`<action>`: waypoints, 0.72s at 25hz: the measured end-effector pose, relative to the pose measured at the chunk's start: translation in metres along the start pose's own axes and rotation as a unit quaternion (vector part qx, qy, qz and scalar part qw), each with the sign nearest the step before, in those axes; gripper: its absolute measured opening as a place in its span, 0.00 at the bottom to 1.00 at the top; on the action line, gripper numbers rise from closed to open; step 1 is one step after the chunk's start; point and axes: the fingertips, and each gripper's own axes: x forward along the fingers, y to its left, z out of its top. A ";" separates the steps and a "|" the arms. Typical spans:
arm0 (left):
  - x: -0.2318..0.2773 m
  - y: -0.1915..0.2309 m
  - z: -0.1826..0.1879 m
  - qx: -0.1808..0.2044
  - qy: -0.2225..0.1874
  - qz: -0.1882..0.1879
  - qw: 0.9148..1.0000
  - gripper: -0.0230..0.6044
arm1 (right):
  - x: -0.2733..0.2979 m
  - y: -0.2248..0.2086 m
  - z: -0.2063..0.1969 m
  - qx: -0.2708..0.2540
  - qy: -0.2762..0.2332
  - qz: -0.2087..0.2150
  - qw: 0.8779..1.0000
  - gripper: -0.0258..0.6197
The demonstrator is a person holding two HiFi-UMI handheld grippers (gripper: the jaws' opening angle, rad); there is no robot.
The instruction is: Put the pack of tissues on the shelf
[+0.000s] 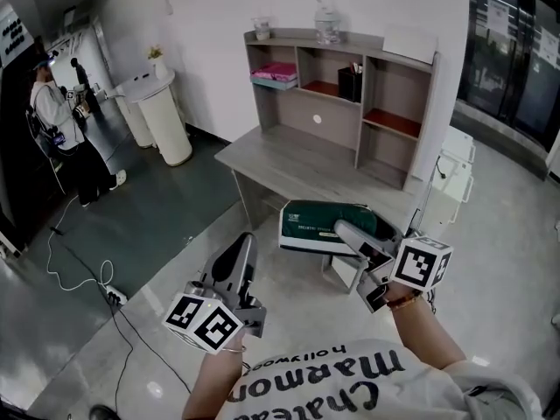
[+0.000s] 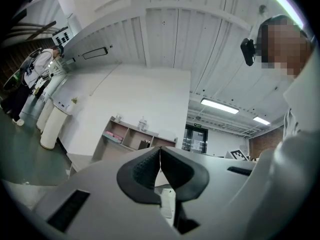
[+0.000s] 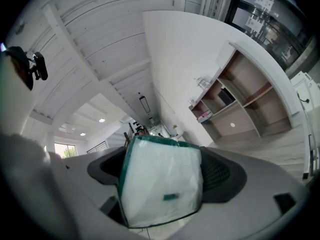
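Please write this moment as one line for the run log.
left tongs: shut, empty | right tongs: shut on pack of tissues, above floor, short of desk | shelf: not yet reached

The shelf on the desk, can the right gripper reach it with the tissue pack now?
Likely yes, with a step closer: the right gripper grips the tissue pack, and nothing stands between it and the shelf.

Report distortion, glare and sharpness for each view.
Head view: evenly lit, mild wide-angle bend, shelf sharp. Left gripper view: strong fisheye with dark corners, ceiling lamps bright but not blown out. Right gripper view: same fisheye; the pack of tissues looks slightly soft up close.
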 end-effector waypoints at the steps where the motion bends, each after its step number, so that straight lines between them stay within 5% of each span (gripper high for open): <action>1: 0.003 0.009 0.004 0.001 0.001 -0.001 1.000 0.06 | 0.009 0.003 0.001 -0.002 -0.003 0.006 1.000 0.76; 9: 0.020 0.055 0.031 0.018 -0.005 -0.019 1.000 0.06 | 0.061 0.003 -0.002 -0.032 -0.003 -0.010 0.999 0.76; 18: 0.035 0.097 -0.008 -0.021 0.031 -0.011 0.999 0.06 | 0.083 -0.041 -0.021 0.001 0.004 -0.051 0.999 0.76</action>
